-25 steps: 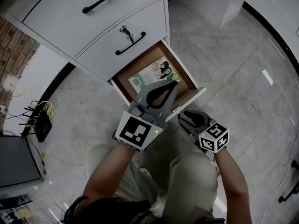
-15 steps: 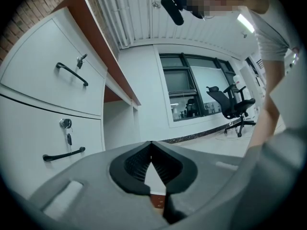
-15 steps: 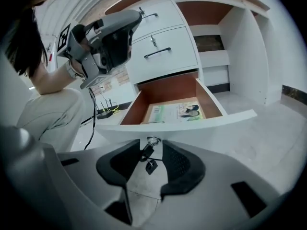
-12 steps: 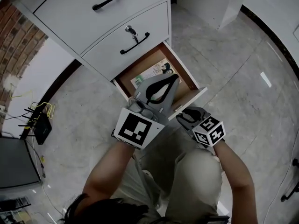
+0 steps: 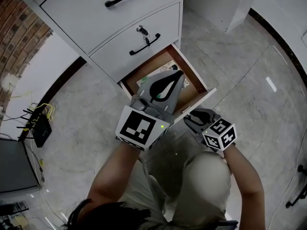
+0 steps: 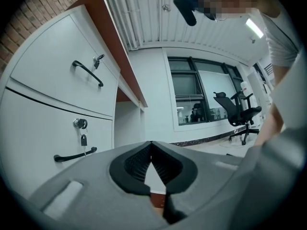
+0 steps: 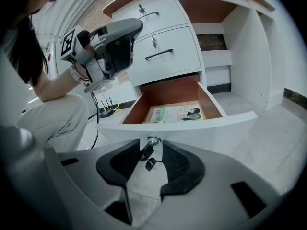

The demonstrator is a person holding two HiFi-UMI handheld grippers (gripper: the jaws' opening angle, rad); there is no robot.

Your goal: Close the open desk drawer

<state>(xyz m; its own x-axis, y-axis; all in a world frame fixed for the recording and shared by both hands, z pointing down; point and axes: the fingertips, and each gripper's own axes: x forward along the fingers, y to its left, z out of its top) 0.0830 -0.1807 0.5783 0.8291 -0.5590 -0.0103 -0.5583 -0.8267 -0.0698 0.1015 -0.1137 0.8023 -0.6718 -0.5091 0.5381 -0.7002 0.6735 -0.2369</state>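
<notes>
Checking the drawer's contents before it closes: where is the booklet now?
The booklet lies flat in the open lowest drawer, at the centre of the right gripper view; in the head view the left gripper covers most of it.

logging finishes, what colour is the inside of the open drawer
Reddish brown inside the drawer, with a white front. It shows best in the right gripper view.

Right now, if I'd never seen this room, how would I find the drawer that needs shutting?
Look for the white desk unit with three stacked drawers beside the brick wall. The two upper drawers are shut flat, each with a black handle. The bottom drawer is the only one pulled out, showing its brown inside with a green and white booklet lying flat.
</notes>
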